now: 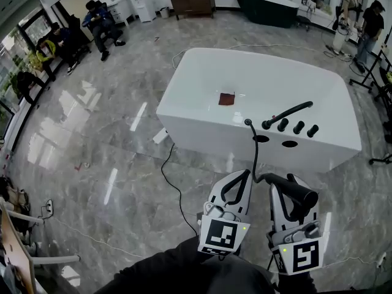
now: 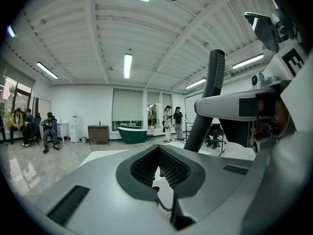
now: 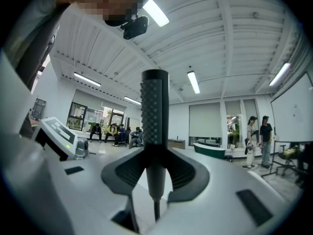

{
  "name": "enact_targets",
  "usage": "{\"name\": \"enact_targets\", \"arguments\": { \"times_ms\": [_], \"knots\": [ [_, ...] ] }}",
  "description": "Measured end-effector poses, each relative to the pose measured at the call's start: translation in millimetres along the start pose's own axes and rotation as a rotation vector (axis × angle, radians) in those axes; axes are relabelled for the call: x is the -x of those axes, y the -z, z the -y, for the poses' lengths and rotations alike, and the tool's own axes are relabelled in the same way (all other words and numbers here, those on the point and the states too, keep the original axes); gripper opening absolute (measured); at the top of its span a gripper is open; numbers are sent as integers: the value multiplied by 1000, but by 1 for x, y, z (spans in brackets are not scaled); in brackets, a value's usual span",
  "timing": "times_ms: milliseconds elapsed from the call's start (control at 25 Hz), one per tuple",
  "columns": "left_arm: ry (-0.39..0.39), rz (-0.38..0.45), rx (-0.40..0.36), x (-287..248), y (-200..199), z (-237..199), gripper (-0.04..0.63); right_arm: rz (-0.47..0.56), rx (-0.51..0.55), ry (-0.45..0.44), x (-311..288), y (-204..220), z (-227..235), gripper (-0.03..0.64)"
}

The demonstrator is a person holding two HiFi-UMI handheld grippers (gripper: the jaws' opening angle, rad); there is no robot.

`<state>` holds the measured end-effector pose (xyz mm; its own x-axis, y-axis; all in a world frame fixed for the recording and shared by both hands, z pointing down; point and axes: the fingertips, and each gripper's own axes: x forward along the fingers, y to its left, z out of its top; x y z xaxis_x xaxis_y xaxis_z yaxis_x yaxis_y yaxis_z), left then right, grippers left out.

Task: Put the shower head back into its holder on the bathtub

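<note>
Head view first: where do you make out the shower head (image 1: 304, 195)?

Crosswise in the right gripper (image 1: 288, 192), which is clamped on its handle. Its hose (image 1: 254, 152) runs forward from the jaws to the bathtub (image 1: 202, 118), which stands well ahead of both grippers. The left gripper (image 1: 245, 175) is just beside the right one, on its left, and carries nothing.

And the holder?

Beyond the right gripper's tips, on the tub's near rim, there are two dark openings (image 1: 289, 143) in front of the spout (image 1: 288, 114) and the knobs (image 1: 298, 127). I'd guess one of them is the holder, but I can't tell which. Both are empty.

Left gripper view?

The left gripper (image 2: 157, 148) has its ribbed pads drawn together at the tips with nothing between them. The shower head (image 2: 213, 82) stands up to its right, in the right gripper (image 2: 230, 106).

Right gripper view?

The right gripper (image 3: 154, 168) has its jaws pressed on the handle. The studded shower head (image 3: 154, 106) rises straight up from between them, and the left gripper (image 3: 58, 138) sits off to its left.

So how far along?

By my reckoning the pick-up is done. What is left is the carry across to the rim, lining the handle up over the opening, seating it and letting go.
</note>
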<state>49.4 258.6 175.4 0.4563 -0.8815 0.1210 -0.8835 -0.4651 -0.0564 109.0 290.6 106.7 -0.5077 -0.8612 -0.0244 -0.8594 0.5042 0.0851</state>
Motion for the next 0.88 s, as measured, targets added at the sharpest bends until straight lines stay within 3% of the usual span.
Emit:
{"name": "enact_targets", "arguments": {
  "times_ms": [480,880],
  "knots": [
    [87,44,44,-43,-11,-46,3,-51,58,72,-62,-12,4,141],
    [57,35,87,-50,-2,-78,3,-65,33,83,-90,0,5,140]
  ]
}}
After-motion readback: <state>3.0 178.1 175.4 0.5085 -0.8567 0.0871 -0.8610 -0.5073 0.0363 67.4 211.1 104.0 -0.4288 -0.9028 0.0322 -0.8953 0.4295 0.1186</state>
